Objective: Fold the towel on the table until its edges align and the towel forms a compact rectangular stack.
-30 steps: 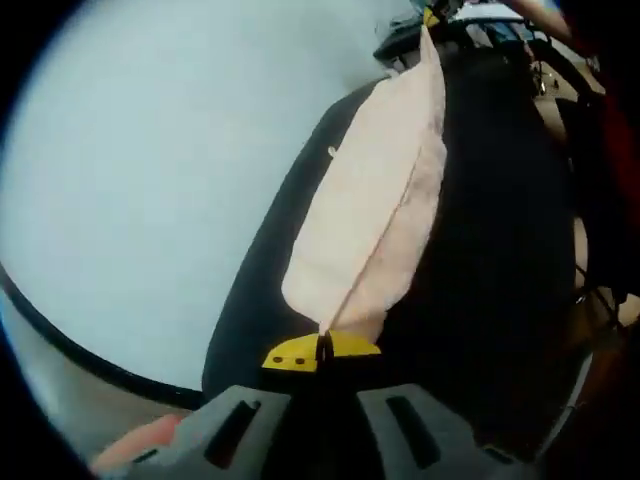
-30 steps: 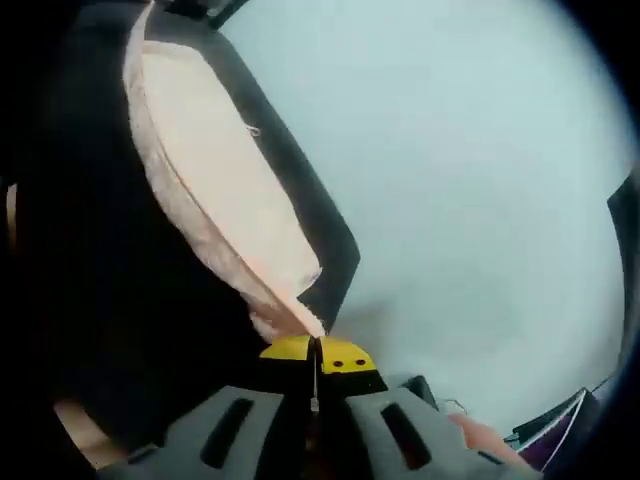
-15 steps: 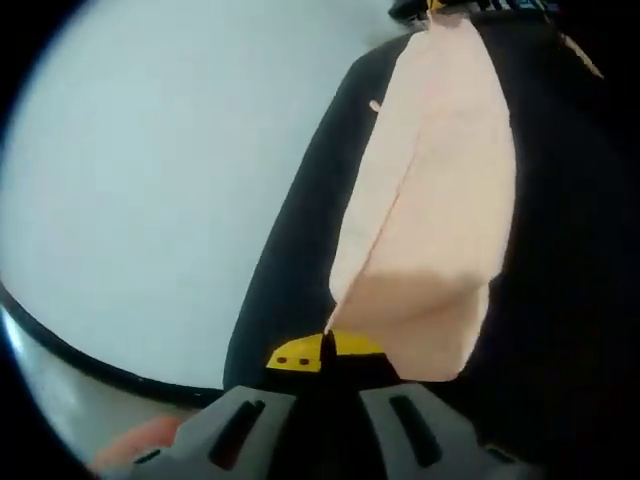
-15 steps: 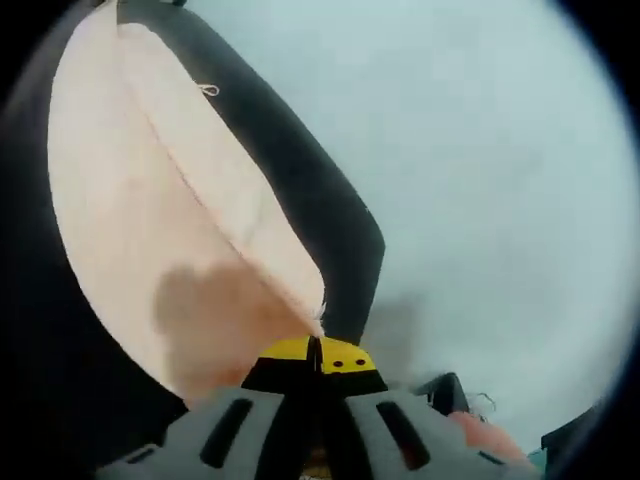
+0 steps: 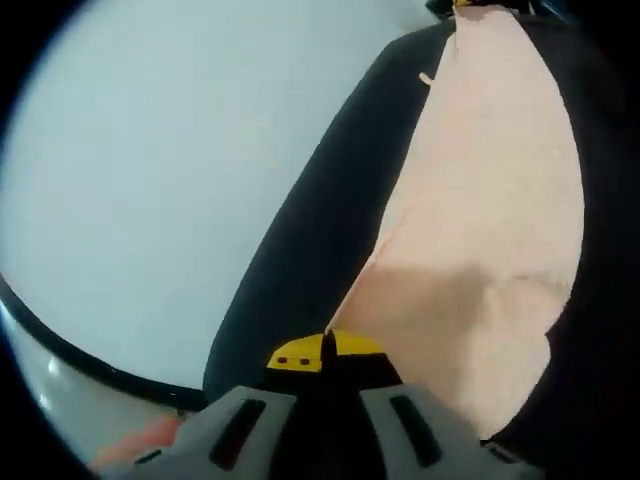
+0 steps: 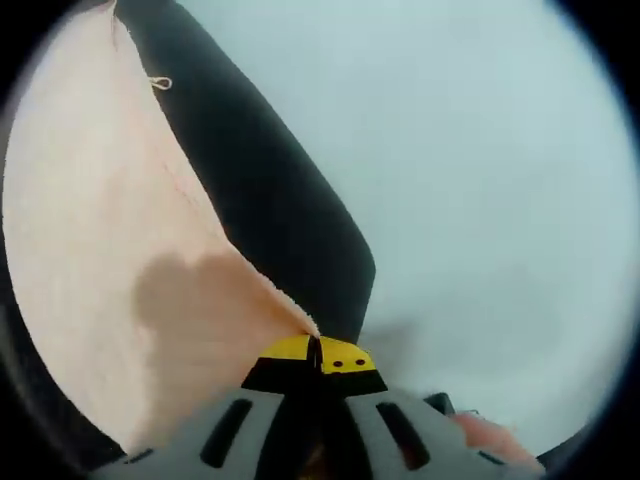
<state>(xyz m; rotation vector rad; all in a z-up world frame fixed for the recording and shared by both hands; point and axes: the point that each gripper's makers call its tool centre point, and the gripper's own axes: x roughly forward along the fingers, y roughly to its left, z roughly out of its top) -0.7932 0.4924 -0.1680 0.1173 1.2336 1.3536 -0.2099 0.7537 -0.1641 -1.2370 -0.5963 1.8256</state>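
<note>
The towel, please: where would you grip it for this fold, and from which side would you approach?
Judging by its pose, grip the towel at its two corners along one edge. It already hangs stretched between the left gripper and the right gripper, each shut on a corner. Approach from outside the corner, along the edge, so the thin hem slides between the jaws.

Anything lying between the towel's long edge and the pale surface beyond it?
Only a bare strip of black mat separates the peach towel from the white surface, as the right gripper view shows; the left gripper view agrees.
</note>
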